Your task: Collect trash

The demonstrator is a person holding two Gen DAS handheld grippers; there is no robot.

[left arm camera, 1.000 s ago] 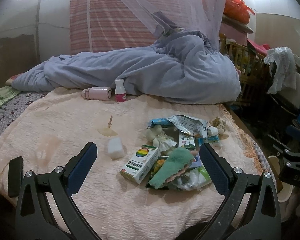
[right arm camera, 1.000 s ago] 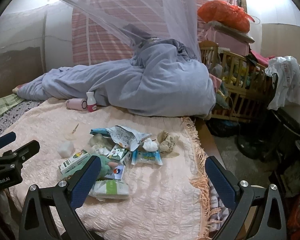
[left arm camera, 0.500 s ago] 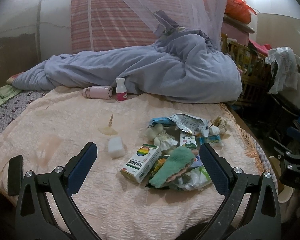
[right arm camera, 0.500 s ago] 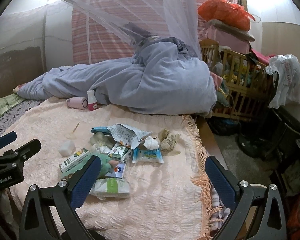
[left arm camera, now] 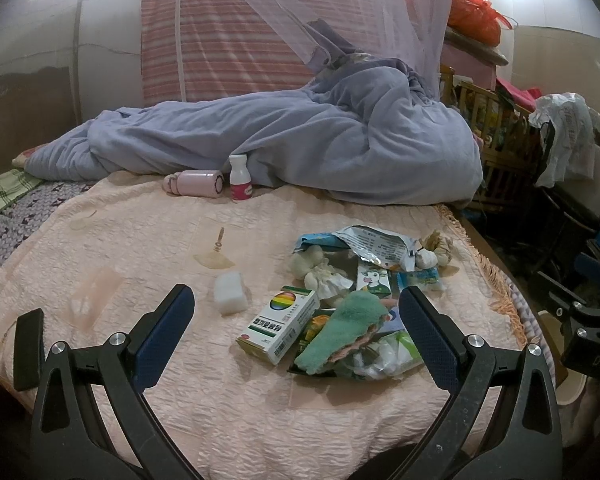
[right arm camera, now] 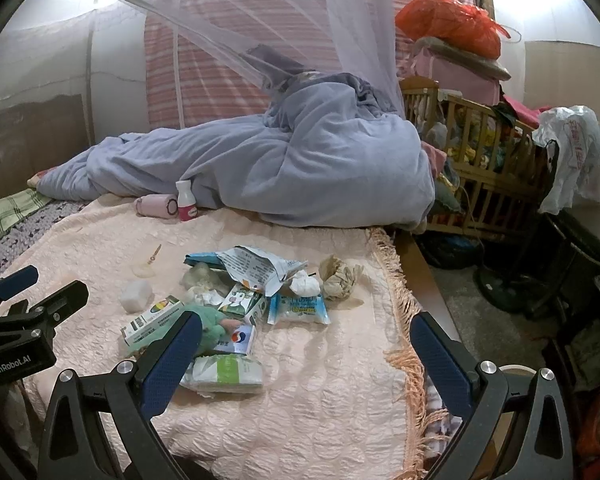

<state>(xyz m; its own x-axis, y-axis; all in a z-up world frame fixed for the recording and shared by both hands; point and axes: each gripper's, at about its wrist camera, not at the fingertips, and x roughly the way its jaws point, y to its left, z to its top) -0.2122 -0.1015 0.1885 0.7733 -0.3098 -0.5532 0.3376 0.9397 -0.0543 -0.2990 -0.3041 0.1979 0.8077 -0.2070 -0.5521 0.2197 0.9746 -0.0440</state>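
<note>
**Q:** Pink quilted bedspread [left arm camera: 148,248] is what everything's laid out on, right? Where's the trash actually piled?

**A:** Yep. The trash pile [left arm camera: 352,288] is bunched toward the right side of the bed, close to the fringed edge. A white medicine box [left arm camera: 278,330] with a rainbow circle is laid at the near left of the heap, with a green cloth [left arm camera: 342,330] draped just beside it. A torn foil wrapper [left arm camera: 376,244] is spread over the far side, and crumpled tissues [left arm camera: 320,272] are tucked under it. A white block [left arm camera: 230,292] is set a bit apart to the left.

**Q:** And from the other camera?

**A:** Same heap, seen more to the left. A small blue-and-white packet [right arm camera: 298,308] and a brownish crumpled wad [right arm camera: 340,278] are shown on the right of the pile, and a green-and-white pack [right arm camera: 224,372] is nearest.

**Q:** Grippers?

**A:** The left gripper [left arm camera: 296,332] is spread wide with nothing held; its fingers are framed around the near part of the pile, but whether they're down at it can't be told. The right gripper [right arm camera: 306,348] is spread wide and empty too, over bare bedspread to the right of the heap.

**Q:** Anything else back there?

**A:** A pink bottle [left arm camera: 198,184] is laid on its side next to an upright white bottle [left arm camera: 240,182], both against a lavender blanket [left arm camera: 300,148].
</note>
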